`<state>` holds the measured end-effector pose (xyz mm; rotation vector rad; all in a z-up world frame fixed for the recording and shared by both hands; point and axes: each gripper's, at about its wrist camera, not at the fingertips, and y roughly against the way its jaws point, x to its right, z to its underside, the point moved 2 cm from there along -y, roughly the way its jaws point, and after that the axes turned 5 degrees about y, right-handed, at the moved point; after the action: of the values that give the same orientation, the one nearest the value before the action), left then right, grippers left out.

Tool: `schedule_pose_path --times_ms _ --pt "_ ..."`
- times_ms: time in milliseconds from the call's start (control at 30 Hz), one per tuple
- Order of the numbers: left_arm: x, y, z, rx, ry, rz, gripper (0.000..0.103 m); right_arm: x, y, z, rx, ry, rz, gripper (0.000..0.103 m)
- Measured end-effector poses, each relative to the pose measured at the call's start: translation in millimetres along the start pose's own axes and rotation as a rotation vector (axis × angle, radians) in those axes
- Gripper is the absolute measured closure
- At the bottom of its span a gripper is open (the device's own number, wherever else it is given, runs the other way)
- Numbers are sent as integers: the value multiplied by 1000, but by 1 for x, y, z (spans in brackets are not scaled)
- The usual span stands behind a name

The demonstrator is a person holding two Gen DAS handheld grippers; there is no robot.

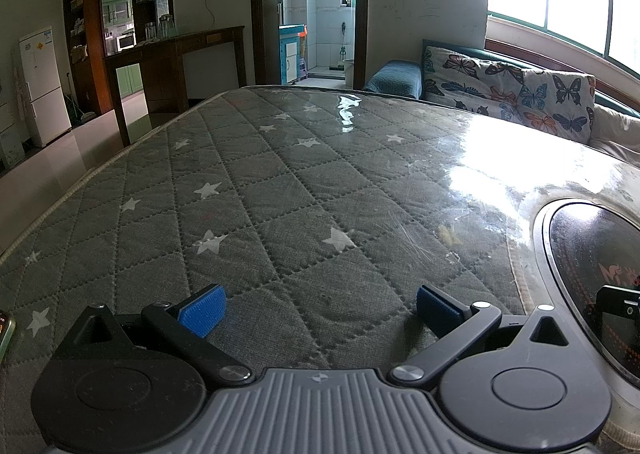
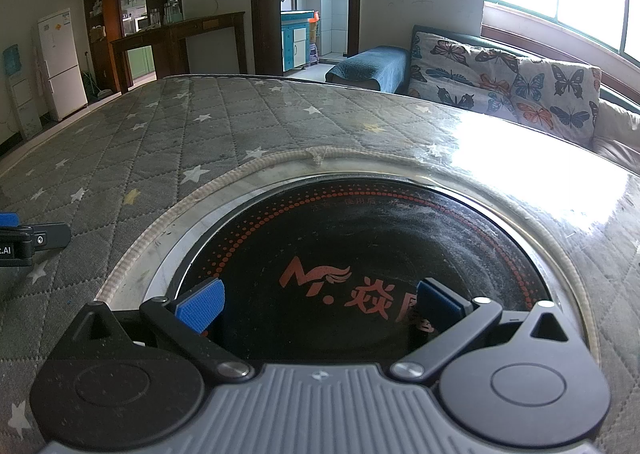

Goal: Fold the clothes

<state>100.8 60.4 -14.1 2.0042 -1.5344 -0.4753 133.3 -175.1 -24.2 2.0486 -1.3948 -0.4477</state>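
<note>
Both grippers idle over the quilted star-print cover, fingers spread apart and holding nothing.
Left gripper above bare grey quilting; right gripper above the round black induction cooktop set into the counter. No clothes visible in either view.

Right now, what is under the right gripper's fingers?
Under the right gripper lies a round black cooktop with red lettering, set into a cutout in the star-quilted cover. Its near edge is hidden by the gripper. No clothes show.

Quilted cloth cover under glossy film; cooktop glassy.
</note>
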Motion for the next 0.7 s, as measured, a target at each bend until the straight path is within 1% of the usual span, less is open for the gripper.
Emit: schedule_pose_path --times_ms 700 --pt "-2 0 1 -1 5 5 0 1 2 0 3 0 0 0"
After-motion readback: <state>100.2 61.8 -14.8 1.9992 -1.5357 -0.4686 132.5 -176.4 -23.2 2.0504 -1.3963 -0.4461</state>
